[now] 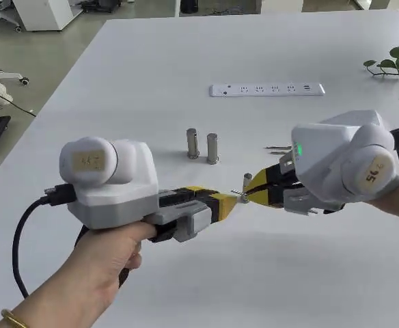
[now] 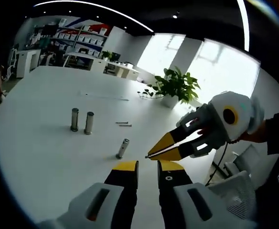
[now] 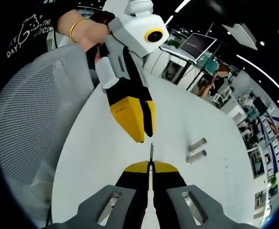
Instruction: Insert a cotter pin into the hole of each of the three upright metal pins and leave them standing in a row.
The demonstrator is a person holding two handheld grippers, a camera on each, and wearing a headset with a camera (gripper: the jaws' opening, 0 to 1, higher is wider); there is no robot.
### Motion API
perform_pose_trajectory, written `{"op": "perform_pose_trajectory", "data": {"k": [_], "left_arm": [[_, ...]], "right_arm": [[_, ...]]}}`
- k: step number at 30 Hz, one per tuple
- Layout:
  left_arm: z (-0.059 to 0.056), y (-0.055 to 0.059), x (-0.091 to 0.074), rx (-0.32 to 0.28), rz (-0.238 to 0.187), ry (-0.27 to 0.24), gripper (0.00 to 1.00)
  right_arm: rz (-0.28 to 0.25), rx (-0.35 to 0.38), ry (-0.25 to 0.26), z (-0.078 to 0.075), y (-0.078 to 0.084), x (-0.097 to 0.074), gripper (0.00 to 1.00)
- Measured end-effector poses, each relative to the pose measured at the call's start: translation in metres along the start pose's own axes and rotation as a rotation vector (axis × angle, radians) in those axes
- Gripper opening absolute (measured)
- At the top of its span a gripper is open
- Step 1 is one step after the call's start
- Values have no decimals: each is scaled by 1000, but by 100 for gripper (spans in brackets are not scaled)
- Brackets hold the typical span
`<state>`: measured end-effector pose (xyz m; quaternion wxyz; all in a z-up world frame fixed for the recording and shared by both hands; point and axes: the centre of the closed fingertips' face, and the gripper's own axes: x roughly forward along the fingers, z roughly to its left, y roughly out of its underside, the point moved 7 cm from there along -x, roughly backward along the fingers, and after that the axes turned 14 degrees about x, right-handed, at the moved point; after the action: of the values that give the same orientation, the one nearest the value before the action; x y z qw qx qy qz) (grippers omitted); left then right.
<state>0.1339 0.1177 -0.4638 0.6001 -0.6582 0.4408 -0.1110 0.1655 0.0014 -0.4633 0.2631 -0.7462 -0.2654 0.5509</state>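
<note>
While your right gripper (image 3: 150,166) clamps a cotter pin (image 3: 151,152), your left gripper (image 2: 148,165) sits slightly apart and empty. Insertion looks next: steady the metal pin (image 1: 247,182) beside the tips, then thread its hole.

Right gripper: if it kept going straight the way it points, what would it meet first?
Most likely the yellow-tipped claw of the left gripper, just ahead of the thin metal cotter pin that the right gripper pinches; depth is unclear.
</note>
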Motion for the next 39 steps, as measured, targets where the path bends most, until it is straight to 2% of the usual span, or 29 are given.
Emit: {"op": "perform_pose_trajectory", "data": {"k": [9, 17, 22, 26, 28, 32, 35, 39], "left_arm": [[-3, 1, 0, -54, -5, 16, 8], [-1, 3, 1, -68, -1, 10, 1], [-1, 4, 1, -93, -2, 19, 0], [-2, 5, 0, -66, -2, 20, 0], [-1, 5, -1, -24, -3, 27, 0], [-1, 3, -2, 17, -10, 29, 0], [0, 4, -2, 48, -9, 30, 0], [0, 6, -3, 120, -6, 31, 0]], "right_arm": [[-7, -59, -12, 8, -7, 1, 0], [-20, -61, -15, 12, -11, 2, 0], [-20, -60, -13, 13, -12, 2, 0], [-20, -58, -11, 14, -12, 3, 0], [-25, -53, -10, 14, -12, 3, 0], [-40, -50, -6, 14, -13, 3, 0], [-53, 2, -17, 13, -12, 4, 0], [-71, 76, -36, 13, -10, 5, 0]]}}
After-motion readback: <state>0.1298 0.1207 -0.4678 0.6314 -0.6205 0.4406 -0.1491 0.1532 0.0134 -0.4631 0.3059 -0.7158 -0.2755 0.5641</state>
